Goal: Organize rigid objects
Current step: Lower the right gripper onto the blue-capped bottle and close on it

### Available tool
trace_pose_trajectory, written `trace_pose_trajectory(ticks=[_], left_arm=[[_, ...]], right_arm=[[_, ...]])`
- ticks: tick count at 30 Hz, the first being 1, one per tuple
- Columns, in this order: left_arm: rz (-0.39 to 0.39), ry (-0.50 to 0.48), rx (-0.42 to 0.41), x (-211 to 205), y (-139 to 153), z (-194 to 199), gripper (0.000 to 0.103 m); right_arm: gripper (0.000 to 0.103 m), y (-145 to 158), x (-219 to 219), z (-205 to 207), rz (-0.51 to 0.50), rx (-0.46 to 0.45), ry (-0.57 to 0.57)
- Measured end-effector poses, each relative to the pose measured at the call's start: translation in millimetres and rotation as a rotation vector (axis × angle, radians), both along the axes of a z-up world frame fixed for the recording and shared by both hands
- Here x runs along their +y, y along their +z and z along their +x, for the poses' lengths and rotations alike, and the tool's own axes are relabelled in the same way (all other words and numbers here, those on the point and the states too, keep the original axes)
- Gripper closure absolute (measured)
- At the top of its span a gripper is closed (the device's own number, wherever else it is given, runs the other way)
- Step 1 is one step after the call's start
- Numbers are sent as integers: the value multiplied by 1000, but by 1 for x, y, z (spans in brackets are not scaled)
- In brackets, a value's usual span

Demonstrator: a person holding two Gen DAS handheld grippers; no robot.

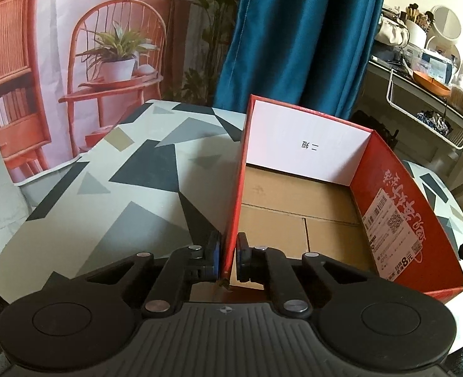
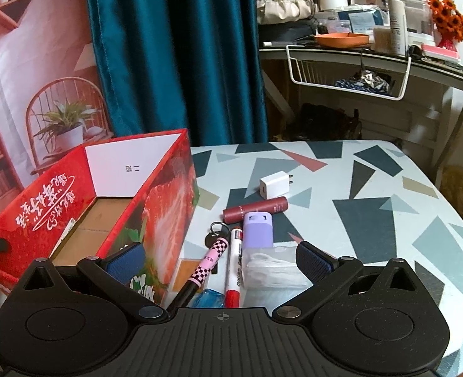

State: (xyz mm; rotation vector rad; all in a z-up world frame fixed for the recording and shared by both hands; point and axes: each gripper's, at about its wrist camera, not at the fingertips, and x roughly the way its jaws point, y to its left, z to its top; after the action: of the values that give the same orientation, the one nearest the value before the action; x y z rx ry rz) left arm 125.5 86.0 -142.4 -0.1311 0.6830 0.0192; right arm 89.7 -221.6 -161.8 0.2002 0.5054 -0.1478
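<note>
A red cardboard box [image 1: 398, 207] with a brown floor stands on the patterned table; nothing lies inside it. My left gripper [image 1: 228, 256] is shut on the box's left wall near its front corner, one blue pad on each side. In the right wrist view the same box [image 2: 165, 207] is at the left. My right gripper [image 2: 220, 259] hangs open above a cluster of items: a pink checkered pen [image 2: 207, 262], a red-and-white marker [image 2: 234, 267], a lilac case [image 2: 257, 229], a maroon tube [image 2: 255, 210], a white charger [image 2: 275, 185] and a clear packet [image 2: 270, 267].
A key ring [image 2: 214, 232] and a blue wrapper [image 2: 209, 298] lie among the items. The table [image 2: 372, 213] stretches bare to the right. Behind stand a teal curtain [image 2: 174, 50] and a cluttered desk [image 2: 372, 50] with a white wire basket.
</note>
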Motion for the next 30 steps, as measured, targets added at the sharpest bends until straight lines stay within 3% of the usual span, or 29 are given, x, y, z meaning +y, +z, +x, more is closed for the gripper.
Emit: trace_pose_trajectory(ticks=[15,18,22,25,30], left_arm=[[-3,-4,-3,4,-1,0,93],[-3,-5,-5,5,-1,0,92],[-3,-5,-8,4,-1,-1,92],[-4,-6,-11,4,-2,-1,92],[-5,-6,-12,4,-2,-1,92]], right_arm=[[23,-36,-12,9,4,39,44],[31,-45,-6,12,-8,63,82],[53,-58,-1,21,28,99,121],[67,-64,7,23,-19,94,148],[70,-68,15,25,-21,88,195]])
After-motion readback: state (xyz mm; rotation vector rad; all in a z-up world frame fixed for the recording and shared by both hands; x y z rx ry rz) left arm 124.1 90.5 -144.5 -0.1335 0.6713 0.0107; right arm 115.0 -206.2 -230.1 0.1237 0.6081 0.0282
